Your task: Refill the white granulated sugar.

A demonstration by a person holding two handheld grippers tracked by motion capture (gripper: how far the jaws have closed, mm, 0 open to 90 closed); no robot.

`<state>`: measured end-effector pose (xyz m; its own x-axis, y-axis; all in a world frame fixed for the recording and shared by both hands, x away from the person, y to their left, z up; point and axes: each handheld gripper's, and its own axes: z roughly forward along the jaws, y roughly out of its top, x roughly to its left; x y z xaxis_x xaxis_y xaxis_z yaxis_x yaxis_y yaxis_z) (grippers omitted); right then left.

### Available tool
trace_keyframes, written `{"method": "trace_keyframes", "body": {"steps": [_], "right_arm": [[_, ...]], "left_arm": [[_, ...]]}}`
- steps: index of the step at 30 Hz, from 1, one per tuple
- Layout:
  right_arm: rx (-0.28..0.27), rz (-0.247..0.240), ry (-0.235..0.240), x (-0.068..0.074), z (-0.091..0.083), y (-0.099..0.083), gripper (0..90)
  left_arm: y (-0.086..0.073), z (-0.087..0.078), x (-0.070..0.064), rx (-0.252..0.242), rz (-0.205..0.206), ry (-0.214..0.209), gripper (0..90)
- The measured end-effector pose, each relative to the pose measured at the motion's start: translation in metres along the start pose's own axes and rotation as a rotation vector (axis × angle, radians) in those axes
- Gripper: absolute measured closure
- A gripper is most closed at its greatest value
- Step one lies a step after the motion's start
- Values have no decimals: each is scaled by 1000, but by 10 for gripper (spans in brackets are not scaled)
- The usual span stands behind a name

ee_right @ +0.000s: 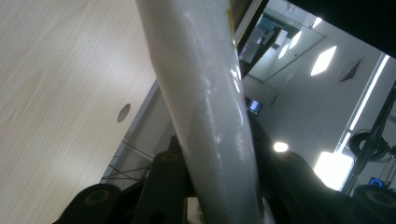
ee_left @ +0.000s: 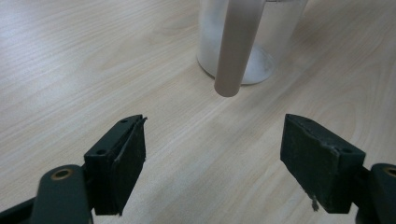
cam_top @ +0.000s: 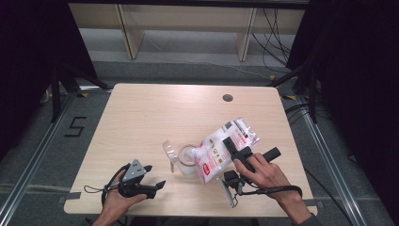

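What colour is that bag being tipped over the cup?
The bag is white with red printing and a clear top end, seen best in the high view.

The high view is evenly lit from overhead but soft and low in detail, with the table [cam_top: 155,113] bright against dark, underexposed curtains at both sides. In the left gripper view the tabletop is crisp while the near handle [ee_left: 236,46] is blurred. In the right gripper view the bag [ee_right: 205,107] shows streaks of glare, and ceiling lights [ee_right: 325,60] blow out white.

Each black hand-held gripper [cam_top: 157,186] has brass-ringed screw holes and trailing cable.
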<state>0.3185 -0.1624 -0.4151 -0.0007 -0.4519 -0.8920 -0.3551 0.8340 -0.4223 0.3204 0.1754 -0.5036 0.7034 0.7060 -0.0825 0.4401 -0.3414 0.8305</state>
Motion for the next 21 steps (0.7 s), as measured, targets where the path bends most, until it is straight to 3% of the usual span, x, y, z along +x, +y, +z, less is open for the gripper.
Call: {"method": "trace_keyframes", "body": {"steps": [1,9,10,11,21], "right_arm": [[3,11,1,1,0,0,754],[8,21,2,1,-1,0,757],[-6,-41,0,-3,0,-1,757],[-3,-17,4,-1,0,-1,758],[-4,-20,3,-1,0,-1,761]], "left_arm": [[0,0,1,0,17,-1,220],[1,-1,1,-1,19,3,220],[1,-1,1,-1,19,3,220],[1,-1,1,-2,19,3,220],[1,-1,0,-6,8,6,220]]}}
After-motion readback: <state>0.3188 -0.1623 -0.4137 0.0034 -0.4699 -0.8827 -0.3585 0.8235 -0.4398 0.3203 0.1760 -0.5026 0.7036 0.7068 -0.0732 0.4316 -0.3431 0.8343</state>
